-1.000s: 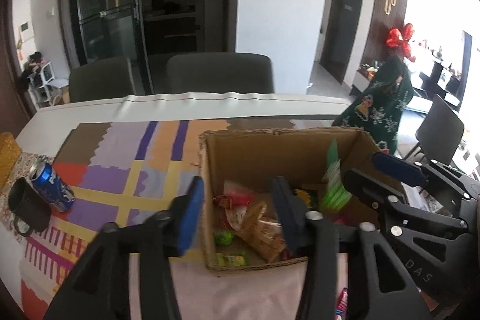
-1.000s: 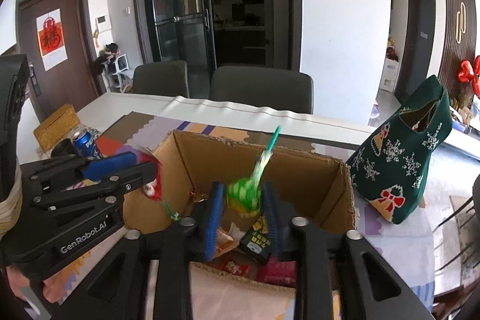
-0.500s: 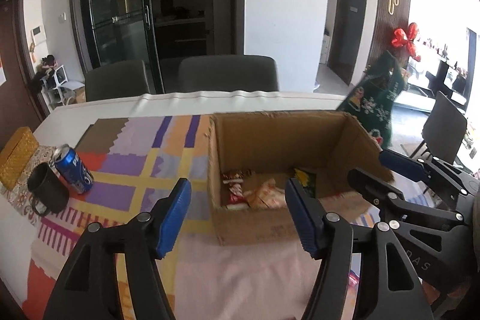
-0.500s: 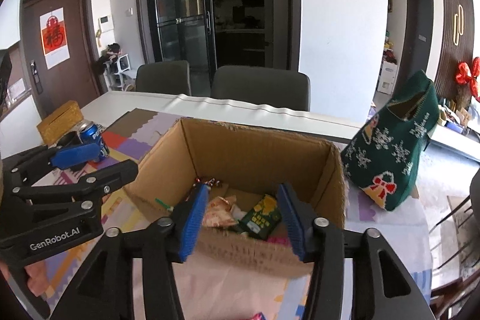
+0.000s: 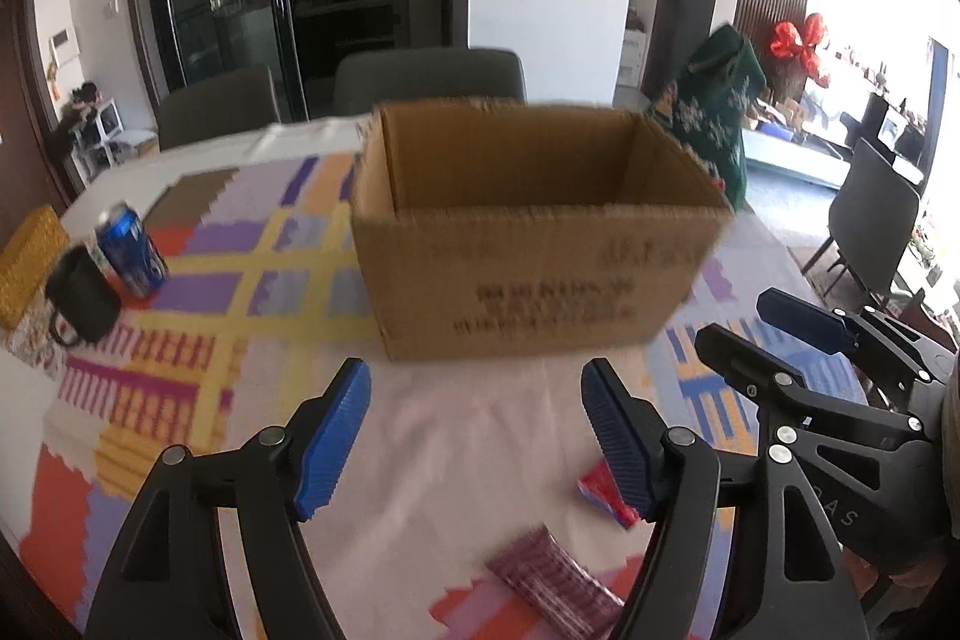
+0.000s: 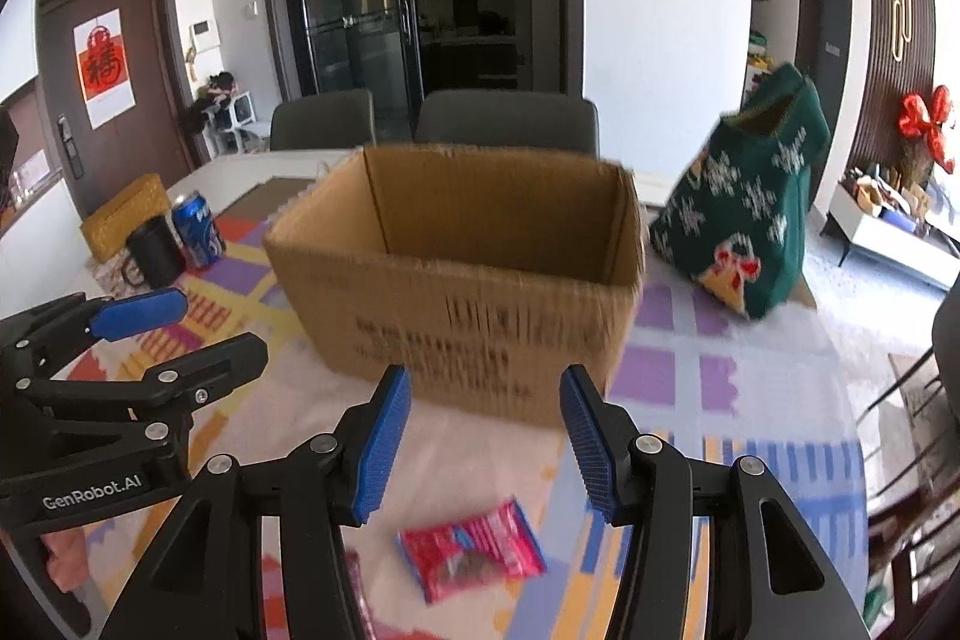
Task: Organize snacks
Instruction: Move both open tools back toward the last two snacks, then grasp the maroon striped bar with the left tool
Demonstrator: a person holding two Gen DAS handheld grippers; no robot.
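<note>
An open cardboard box [image 5: 540, 280] [image 6: 468, 316] stands on the patterned tablecloth; its near wall hides what is inside. My left gripper [image 5: 474, 376] hovers in front of the box with its jaws opening and nothing between them. My right gripper [image 6: 486, 382] is open and empty, also short of the box. Below it a red snack packet [image 6: 474, 547] [image 5: 600, 490] lies flat on the cloth. A maroon packet [image 5: 552, 580] lies nearer the table's front edge. Each gripper shows at the side of the other's view.
A blue can [image 5: 132, 250], a black mug [image 5: 81, 295] and a yellow box [image 5: 27, 256] sit at the left of the table. A green Christmas bag [image 6: 750, 226] stands right of the carton. Grey chairs [image 6: 504, 118] line the far side.
Both grippers have drawn back from over the box toward the near side and dropped lower. The right one let go of a green snack, and both jaws stand wider.
</note>
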